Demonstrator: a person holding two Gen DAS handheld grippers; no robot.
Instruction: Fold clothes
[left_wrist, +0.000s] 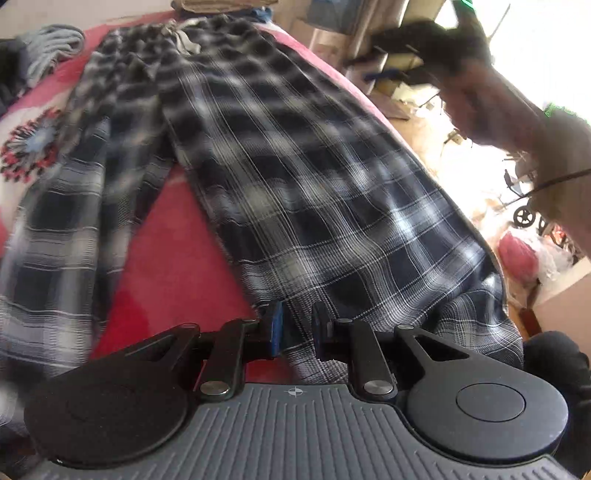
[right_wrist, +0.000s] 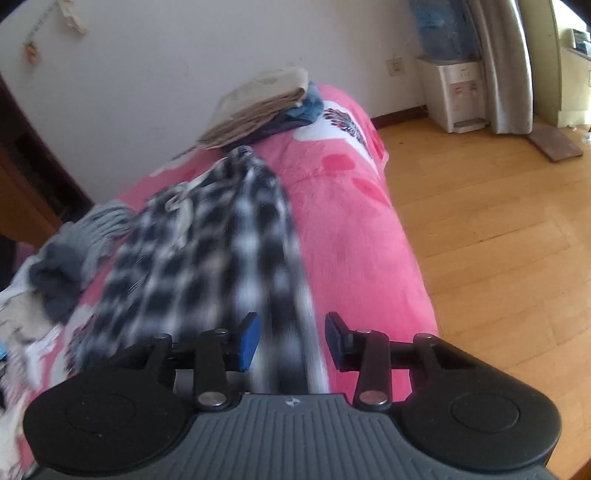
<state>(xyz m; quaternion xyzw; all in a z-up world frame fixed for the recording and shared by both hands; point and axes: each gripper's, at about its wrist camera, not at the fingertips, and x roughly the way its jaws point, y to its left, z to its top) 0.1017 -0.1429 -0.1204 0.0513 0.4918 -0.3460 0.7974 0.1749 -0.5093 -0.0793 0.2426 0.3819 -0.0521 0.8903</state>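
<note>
Here, spread flat along the pink bed (right_wrist: 354, 236): plaid trousers (left_wrist: 295, 177), legs toward the near edge, waistband toward the far end. Left gripper (left_wrist: 297, 328) narrowly parted over the right leg's hem, cloth between the jaws, seemingly unpressed. Right gripper (right_wrist: 291, 341) wider apart, holding nothing. Laying-out apparently done; next, likely regripping to fold leg onto leg. Beyond, folded clothes (right_wrist: 258, 107) stacked at the far edge.

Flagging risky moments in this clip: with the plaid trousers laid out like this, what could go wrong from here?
1. The right trouser leg lies along the bed's edge, its hem drooping over; it could slide to the floor.
2. The left gripper has fabric between barely parted jaws; pulling away may snag it and drag the leg askew.
3. The right gripper is open over blurred cloth, so a regrasp could miss.
</note>
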